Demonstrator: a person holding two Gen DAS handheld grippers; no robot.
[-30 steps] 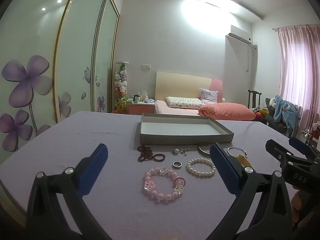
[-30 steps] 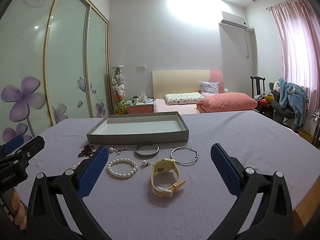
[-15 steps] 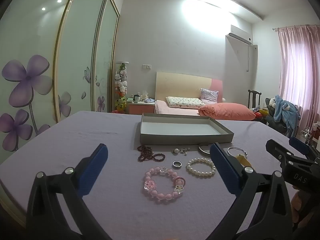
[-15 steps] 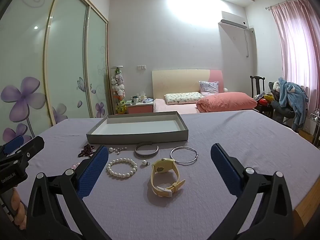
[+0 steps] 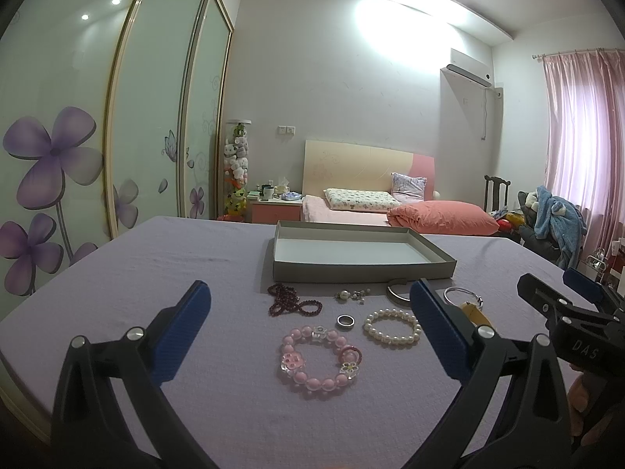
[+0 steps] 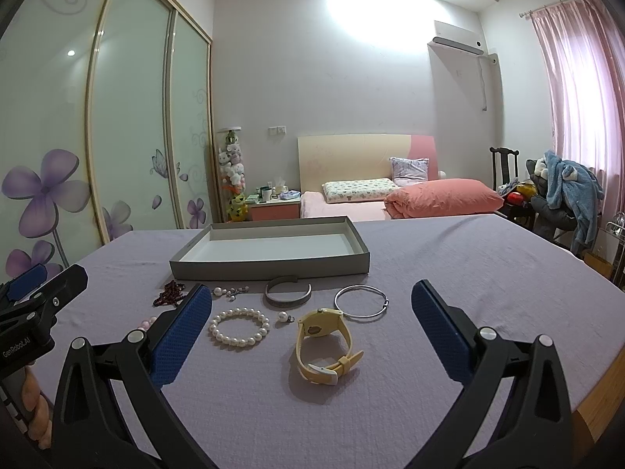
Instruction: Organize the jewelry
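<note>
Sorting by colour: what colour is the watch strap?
Pale yellow watch strap, clearest in the right wrist view.

The right hand-held gripper hangs above the lavender-covered bench, jaws spread wide, nothing between them. Directly ahead lies a yellow wristwatch. Left of it rests a pearl bracelet; a single pearl pendant sits between the two. Farther back are a grey cuff bangle and a thin silver bangle. An empty grey tray stands behind them. The left hand-held gripper enters at the left edge.
</note>
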